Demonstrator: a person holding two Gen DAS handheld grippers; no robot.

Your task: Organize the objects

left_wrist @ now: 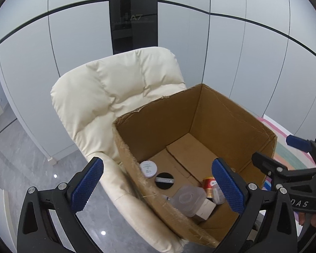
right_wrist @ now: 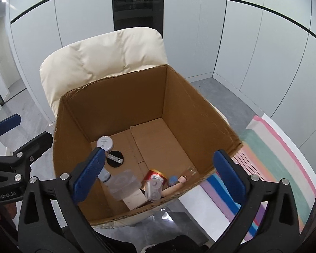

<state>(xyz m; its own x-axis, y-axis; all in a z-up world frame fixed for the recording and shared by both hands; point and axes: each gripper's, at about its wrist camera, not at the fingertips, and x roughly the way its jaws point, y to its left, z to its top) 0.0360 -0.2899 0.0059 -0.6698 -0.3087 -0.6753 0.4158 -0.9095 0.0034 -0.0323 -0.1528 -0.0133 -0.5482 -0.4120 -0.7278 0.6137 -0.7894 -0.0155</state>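
Observation:
An open cardboard box point(left_wrist: 221, 113) point(right_wrist: 189, 105) stands on a cream armchair point(left_wrist: 107, 88) point(right_wrist: 107, 50). Inside lie a white round jar point(left_wrist: 148, 169) point(right_wrist: 105, 143), a black disc lid point(left_wrist: 164, 181) point(right_wrist: 115, 158), a clear plastic container point(left_wrist: 188, 199) point(right_wrist: 123, 184), a red can point(left_wrist: 208, 186) point(right_wrist: 154, 178), a small beige carton point(left_wrist: 205, 209) point(right_wrist: 134, 200) and a pink tube point(right_wrist: 174, 187). My left gripper point(left_wrist: 158, 186) is open and empty above the box's near left corner. My right gripper point(right_wrist: 160, 178) is open and empty above the box's front edge.
A table with a striped pastel cloth point(right_wrist: 273, 158) point(left_wrist: 288, 154) stands right of the box. White wall panels and a dark glass panel point(left_wrist: 133, 14) are behind the chair. Grey marble floor point(left_wrist: 21, 158) lies to the left.

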